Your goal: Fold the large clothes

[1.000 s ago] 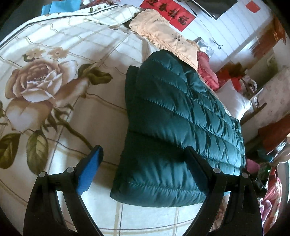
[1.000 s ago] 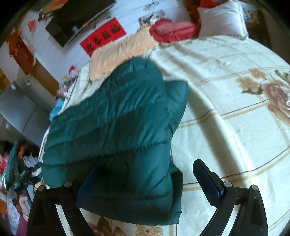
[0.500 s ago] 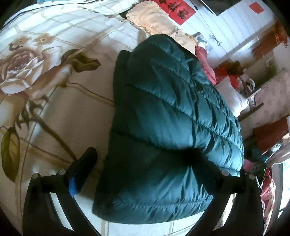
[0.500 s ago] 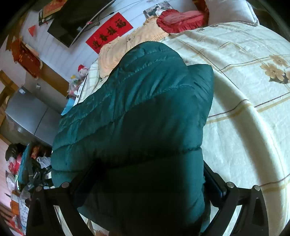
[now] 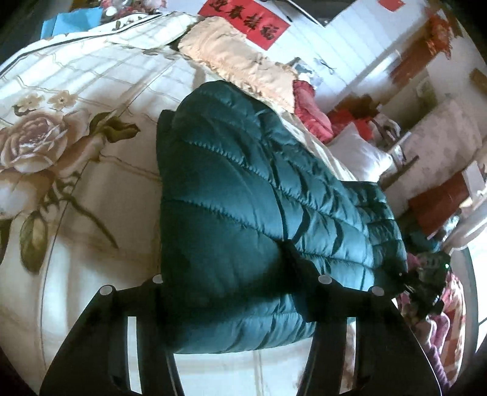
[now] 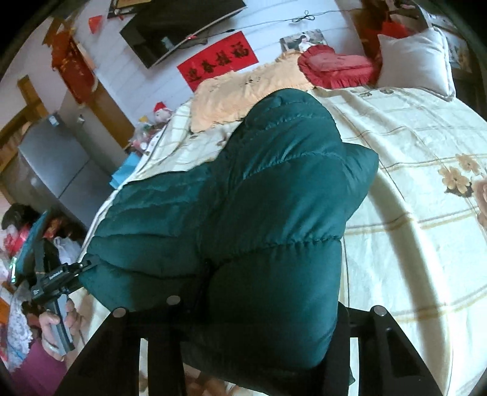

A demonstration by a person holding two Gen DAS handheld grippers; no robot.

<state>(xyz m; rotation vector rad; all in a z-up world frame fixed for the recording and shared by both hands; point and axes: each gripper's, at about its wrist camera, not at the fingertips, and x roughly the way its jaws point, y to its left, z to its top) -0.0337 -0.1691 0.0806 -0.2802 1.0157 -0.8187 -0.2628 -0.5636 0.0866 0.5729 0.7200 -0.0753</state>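
A dark green quilted down jacket [image 5: 243, 198] lies folded on the floral bedsheet [image 5: 76, 198]. It also fills the right wrist view [image 6: 258, 198]. My left gripper [image 5: 225, 289] has closed on the jacket's near edge, with the fabric bunched between its fingers. My right gripper [image 6: 271, 301] has closed on the opposite near edge, its fingertips buried in the padding. The left gripper and the hand that holds it show at the far left of the right wrist view [image 6: 57, 280].
A peach blanket [image 5: 240, 67], a red heart cushion [image 6: 338, 67] and a white pillow [image 6: 414, 61] lie at the bed's head. A wall TV [image 6: 182, 27] hangs above. Clutter and furniture stand beyond the bed's side [image 5: 441, 213].
Both grippers moved forward onto the jacket's near edge and closed from wide open onto its padding. The jacket edge is now bunched and slightly raised.
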